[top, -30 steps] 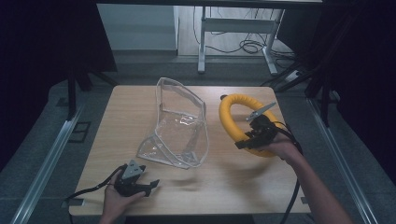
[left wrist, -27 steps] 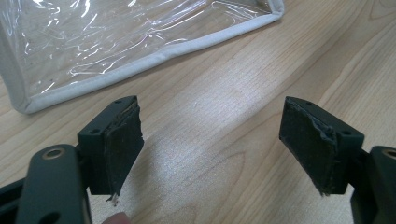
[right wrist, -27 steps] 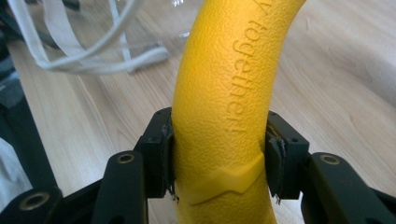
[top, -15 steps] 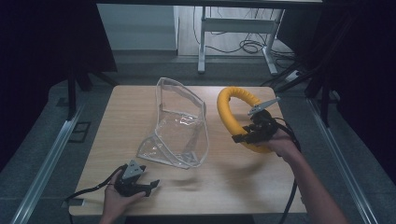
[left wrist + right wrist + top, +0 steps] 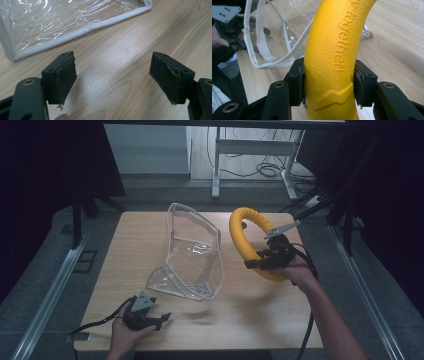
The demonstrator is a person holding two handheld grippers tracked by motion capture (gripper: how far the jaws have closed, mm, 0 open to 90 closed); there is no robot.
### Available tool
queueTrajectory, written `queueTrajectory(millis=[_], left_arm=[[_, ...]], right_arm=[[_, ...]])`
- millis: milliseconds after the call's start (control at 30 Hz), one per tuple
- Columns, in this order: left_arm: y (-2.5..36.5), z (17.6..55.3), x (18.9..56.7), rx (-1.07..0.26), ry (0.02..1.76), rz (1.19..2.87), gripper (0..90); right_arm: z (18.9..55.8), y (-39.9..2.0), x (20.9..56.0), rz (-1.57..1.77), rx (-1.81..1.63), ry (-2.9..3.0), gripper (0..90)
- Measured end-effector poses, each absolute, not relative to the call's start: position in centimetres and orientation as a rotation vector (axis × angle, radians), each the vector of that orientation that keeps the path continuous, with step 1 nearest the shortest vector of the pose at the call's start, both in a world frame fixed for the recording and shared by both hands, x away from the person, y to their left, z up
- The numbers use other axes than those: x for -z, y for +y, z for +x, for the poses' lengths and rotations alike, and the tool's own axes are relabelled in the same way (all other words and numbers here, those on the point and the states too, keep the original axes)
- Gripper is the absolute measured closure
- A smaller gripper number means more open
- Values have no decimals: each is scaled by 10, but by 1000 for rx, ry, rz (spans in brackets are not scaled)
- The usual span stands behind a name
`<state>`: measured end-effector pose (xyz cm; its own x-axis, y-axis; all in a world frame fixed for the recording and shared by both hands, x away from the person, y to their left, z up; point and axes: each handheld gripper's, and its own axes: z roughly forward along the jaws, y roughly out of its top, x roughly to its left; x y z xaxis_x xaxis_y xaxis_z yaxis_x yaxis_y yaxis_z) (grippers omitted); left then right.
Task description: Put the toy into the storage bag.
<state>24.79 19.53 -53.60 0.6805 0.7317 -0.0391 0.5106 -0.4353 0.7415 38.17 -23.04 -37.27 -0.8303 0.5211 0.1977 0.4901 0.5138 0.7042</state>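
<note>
The right gripper (image 5: pixel 329 83), clamped on the yellow ring (image 5: pixel 332 50), has tilted it up off the table (image 5: pixel 260 315) compared with a second ago, probably readying it for bagging. The clear pouch (image 5: pixel 192 252) beside the ring stands open and empty. The left gripper (image 5: pixel 113 80) rests spread, gripping nothing, the pouch's hem just beyond its fingertips.

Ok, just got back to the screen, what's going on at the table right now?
A person works at a wooden table with a gripper in each hand. The right gripper is clamped on a yellow ring, holding it tilted up beside the clear plastic bag, whose mouth stands open. The left gripper rests near the table's front edge, jaws open with nothing between them, pointed toward the bag.
</note>
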Motion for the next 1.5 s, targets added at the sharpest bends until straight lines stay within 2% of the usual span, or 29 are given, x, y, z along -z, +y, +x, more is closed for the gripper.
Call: queueTrajectory(millis=[900,1500], left_arm=[[195,248,537,-370,951,2132,212],[195,248,537,-367,950,2131,211]], right_arm=[[382,-221,366,883,-1455,2628,510],[377,-212,345,829,-1582,2562,510]])
